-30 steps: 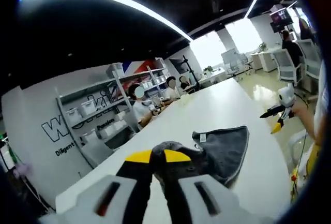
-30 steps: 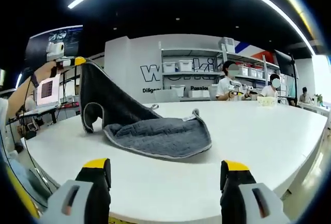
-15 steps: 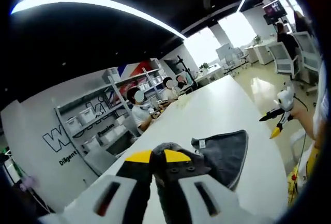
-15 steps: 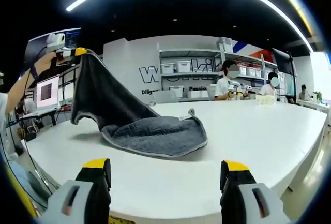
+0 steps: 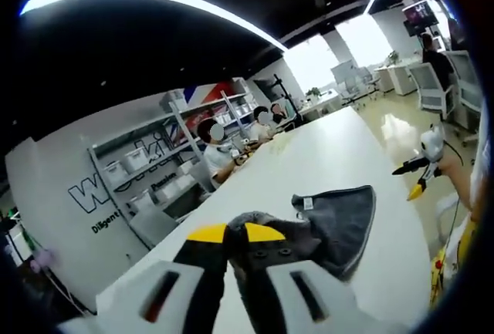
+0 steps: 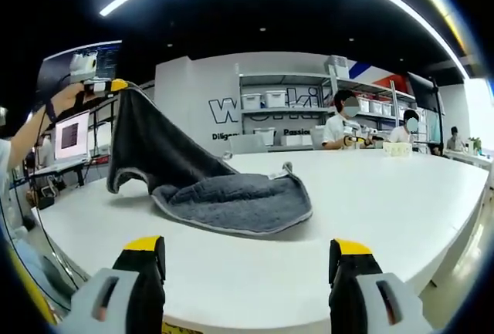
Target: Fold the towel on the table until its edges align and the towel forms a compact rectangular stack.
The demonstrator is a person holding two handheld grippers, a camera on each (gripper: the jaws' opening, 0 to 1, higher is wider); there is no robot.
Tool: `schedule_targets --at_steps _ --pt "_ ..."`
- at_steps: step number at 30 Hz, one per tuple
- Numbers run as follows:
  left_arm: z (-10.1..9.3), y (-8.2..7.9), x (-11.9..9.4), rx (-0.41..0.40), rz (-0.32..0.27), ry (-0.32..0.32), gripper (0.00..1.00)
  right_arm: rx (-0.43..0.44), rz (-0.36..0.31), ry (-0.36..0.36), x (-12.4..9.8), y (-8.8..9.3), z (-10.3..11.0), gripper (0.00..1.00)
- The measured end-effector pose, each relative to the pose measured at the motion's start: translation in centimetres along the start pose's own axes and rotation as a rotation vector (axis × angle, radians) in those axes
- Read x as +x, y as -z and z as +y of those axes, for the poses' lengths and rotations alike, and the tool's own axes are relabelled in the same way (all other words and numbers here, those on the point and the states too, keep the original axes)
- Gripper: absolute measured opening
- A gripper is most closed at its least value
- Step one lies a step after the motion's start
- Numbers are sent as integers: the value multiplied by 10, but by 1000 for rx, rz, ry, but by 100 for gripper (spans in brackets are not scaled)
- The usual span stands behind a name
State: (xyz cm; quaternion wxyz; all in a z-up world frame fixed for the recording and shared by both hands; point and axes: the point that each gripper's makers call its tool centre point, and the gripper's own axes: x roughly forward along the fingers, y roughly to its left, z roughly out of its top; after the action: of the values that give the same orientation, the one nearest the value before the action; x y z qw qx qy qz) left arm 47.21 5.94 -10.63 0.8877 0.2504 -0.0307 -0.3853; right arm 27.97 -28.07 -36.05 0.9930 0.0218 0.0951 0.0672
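Note:
A dark grey towel (image 6: 224, 195) with a small white label lies part-bunched on the long white table (image 6: 401, 195). One corner is lifted high at the left, pinched by my left gripper (image 6: 116, 86). In the left gripper view that gripper (image 5: 236, 234) is shut on the towel (image 5: 340, 214), which hangs from the yellow tips down to the table (image 5: 309, 149). My right gripper (image 6: 251, 253) stands open near the table's front edge, well short of the towel, nothing between its jaws. It appears in the left gripper view far right (image 5: 413, 176), held by a hand.
White shelves (image 6: 285, 110) with storage boxes line the back wall. Two people (image 6: 343, 129) sit at the table's far side. A monitor (image 6: 69, 137) stands at the left. Office chairs (image 5: 436, 95) stand beyond the table's end.
The left gripper lifted the towel corner higher, then dropped slightly. The towel's raised fold stretched taller. The right gripper stayed put and open.

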Motion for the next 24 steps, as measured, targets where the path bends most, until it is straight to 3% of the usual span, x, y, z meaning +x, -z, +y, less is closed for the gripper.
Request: schedule_targets --at_steps 15,24 --pt "41 78 14 -128 51 -33 9 -35 34 9 6 -1 9 91" --pt "62 114 25 -190 71 -61 9 -55 43 13 10 -5 15 91"
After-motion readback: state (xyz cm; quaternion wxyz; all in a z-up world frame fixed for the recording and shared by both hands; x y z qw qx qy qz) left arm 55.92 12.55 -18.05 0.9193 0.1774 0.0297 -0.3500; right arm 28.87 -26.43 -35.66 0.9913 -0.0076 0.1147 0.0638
